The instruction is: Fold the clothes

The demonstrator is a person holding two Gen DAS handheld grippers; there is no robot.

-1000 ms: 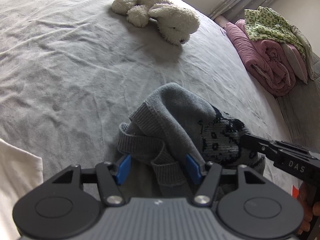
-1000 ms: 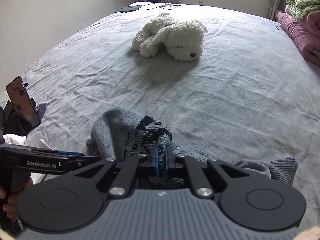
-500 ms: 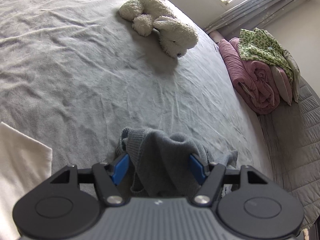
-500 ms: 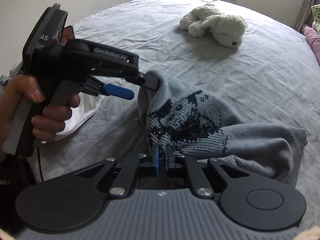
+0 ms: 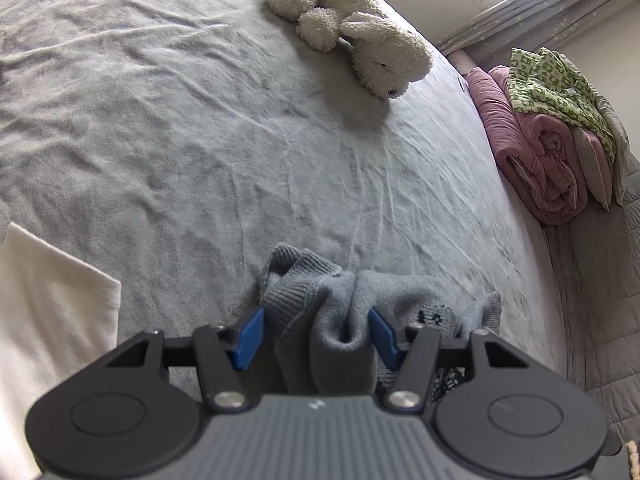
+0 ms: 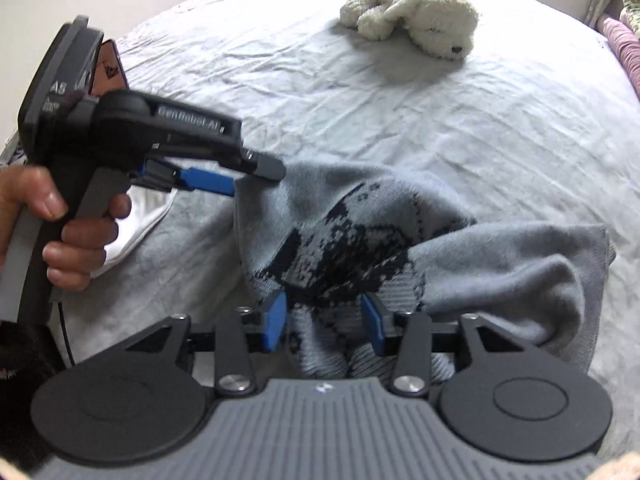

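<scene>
My left gripper (image 5: 316, 334) stands spread, its blue pads either side of a bunched fold of the grey knit sweater (image 6: 400, 240); my right gripper (image 6: 324, 322) is spread too, the dark-patterned knit lying loose between its fingers; the sweater drapes from the left tips down to the right ones over the grey bedsheet (image 5: 200, 120); a white plush dog (image 6: 416, 20) lies well apart; white cloth (image 5: 44, 300) sits left.

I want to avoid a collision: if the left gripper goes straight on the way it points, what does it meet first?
The left gripper already has the grey sweater bunched between its fingers. Past that, probably only the bedsheet; the plush toy lies further off, slightly right.
</scene>
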